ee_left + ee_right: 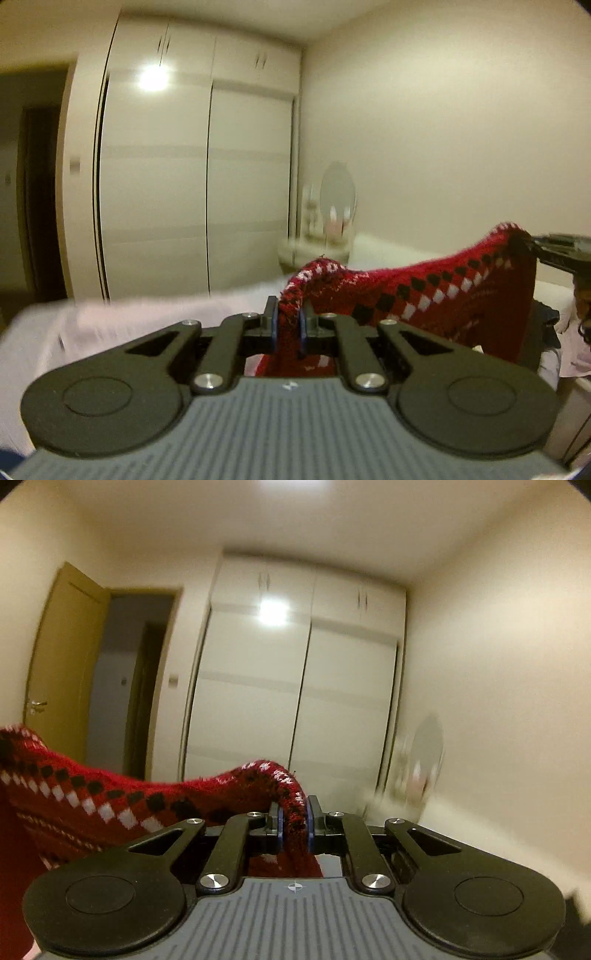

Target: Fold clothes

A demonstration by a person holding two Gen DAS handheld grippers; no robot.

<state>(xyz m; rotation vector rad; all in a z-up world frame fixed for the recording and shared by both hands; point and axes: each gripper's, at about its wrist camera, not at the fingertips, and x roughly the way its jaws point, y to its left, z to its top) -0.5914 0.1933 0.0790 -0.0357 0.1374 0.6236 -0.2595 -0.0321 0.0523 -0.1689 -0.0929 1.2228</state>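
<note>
A red knitted sweater (424,295) with black and white diamond bands hangs stretched in the air between both grippers. My left gripper (287,325) is shut on one corner of its patterned hem, the cloth bunched between the blue pads. The other gripper's black tip (561,247) holds the far corner at the right edge of the left wrist view. In the right wrist view my right gripper (294,821) is shut on the sweater (92,805), which runs off to the left and droops below. Both grippers point roughly level at the wardrobe.
A white sliding-door wardrobe (192,177) fills the far wall. A small dressing table with an oval mirror (338,192) stands in the corner. A bed with pale sheets (129,321) lies below. An open brown door (66,672) is at the left. Dark clothes (546,321) lie at the right.
</note>
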